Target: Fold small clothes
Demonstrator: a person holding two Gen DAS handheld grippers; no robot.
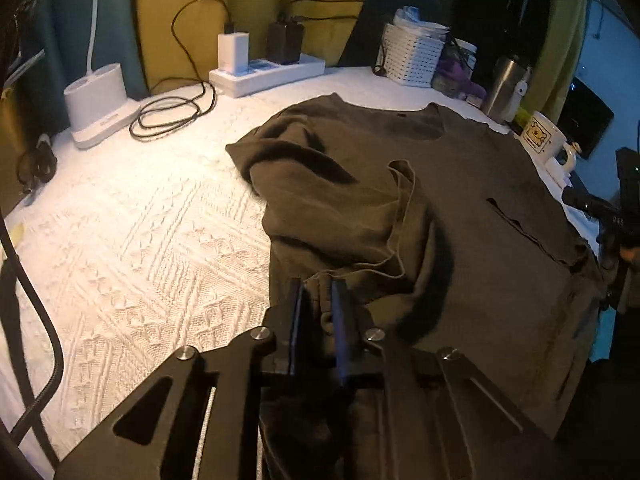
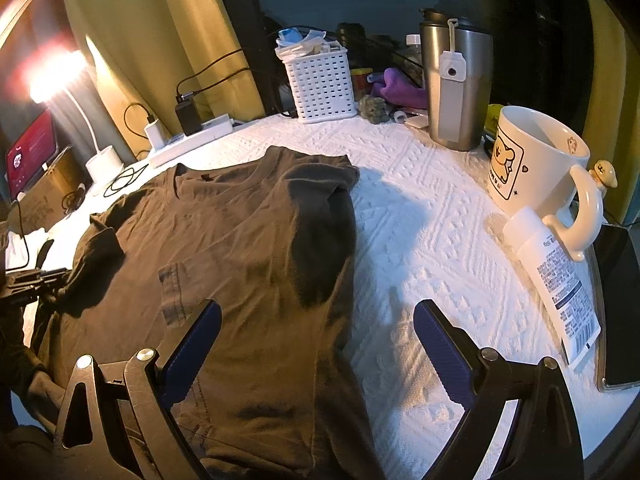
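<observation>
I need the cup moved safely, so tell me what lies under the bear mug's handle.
A white tube lies flat on the bedspread, its cap end tucked under the mug handle. Whether they touch is hidden.

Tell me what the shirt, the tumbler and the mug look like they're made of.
Shirt: soft matte knit, probably cotton; it drapes and creases. Tumbler: brushed metal, likely steel, with a dull grey sheen. Mug: glossy glazed ceramic, judging by its thick rim and printed cartoon.
</observation>
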